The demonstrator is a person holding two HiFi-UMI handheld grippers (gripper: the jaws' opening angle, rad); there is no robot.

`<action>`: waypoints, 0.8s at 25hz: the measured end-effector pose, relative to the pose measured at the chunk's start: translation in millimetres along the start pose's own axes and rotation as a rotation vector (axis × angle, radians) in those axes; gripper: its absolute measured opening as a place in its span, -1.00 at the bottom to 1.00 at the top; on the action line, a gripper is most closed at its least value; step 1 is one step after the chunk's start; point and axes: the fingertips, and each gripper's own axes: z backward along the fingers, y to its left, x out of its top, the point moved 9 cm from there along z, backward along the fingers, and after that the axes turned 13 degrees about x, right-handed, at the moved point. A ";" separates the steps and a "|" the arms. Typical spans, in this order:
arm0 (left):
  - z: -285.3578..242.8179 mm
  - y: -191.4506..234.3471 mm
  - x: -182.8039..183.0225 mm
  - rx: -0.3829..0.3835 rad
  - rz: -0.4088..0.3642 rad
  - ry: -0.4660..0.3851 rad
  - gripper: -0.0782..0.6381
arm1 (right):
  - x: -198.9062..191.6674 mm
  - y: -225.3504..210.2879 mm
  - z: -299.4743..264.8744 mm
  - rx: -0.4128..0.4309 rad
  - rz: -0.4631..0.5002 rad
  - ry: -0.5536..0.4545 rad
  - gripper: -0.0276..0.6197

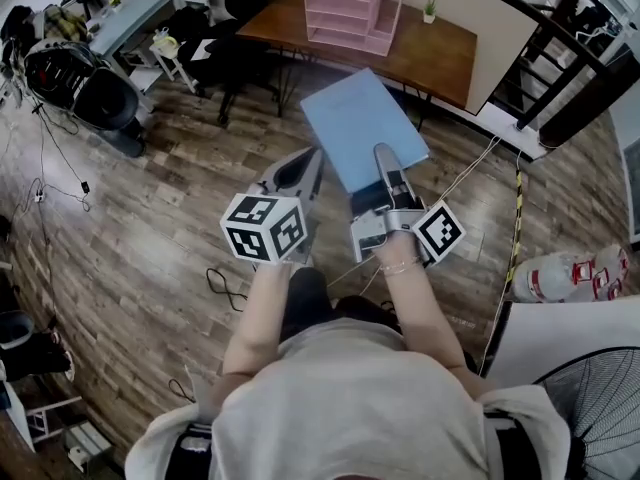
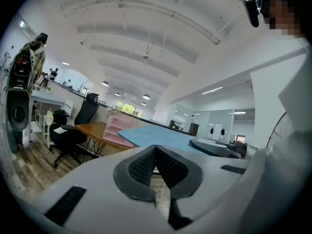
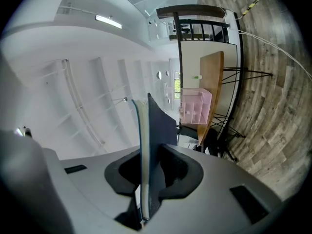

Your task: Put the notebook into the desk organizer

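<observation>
Wood-plank floor (image 1: 150, 228) fills most of the head view. Person stands on it, well short of the bench.

Brown wooden bench (image 1: 440, 58) at top of the head view, on thin dark legs.

Pink desk organizer (image 1: 345, 13) stands upright on the bench, open tiers facing the person. Also seen in the right gripper view (image 3: 196, 107) and the left gripper view (image 2: 121, 129).

Blue notebook (image 1: 360, 123) is in the air over the floor, between person and bench, apart from the organizer. It lies roughly flat, far edge toward the bench.

Right claw (image 1: 388, 173) is clamped on the notebook's near edge. In its own view the notebook (image 3: 153, 130) runs edge-on between the jaws (image 3: 146, 174), both pads pressing the covers, jaws parted only by the book's thickness.

Left claw (image 1: 295, 173) sits beside the notebook, apart from it. Its jaws are closed together (image 2: 156, 152), pads meeting, nothing between them.

Small potted plant (image 1: 429, 10) on the bench, right of the organizer.
</observation>
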 end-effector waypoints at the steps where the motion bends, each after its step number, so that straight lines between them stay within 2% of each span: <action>1: -5.3 3.6 1.7 0.005 -0.003 0.001 -0.78 | 0.1 -5.0 -4.7 -0.002 -0.011 0.004 -0.73; 4: -25.7 17.5 9.9 0.002 -0.015 0.002 -0.78 | -1.3 -21.5 -21.4 -0.009 -0.031 0.004 -0.73; 10: -83.0 58.9 42.0 -0.050 -0.031 -0.017 -0.78 | -1.3 -53.9 -83.1 0.011 -0.017 -0.033 -0.73; 17: -154.1 118.4 87.5 -0.087 -0.127 -0.008 -0.78 | -3.3 -96.1 -171.3 0.028 -0.007 -0.133 -0.73; 20: -182.3 151.2 102.7 -0.100 -0.127 -0.011 -0.78 | -11.0 -111.0 -208.5 0.041 0.006 -0.145 -0.73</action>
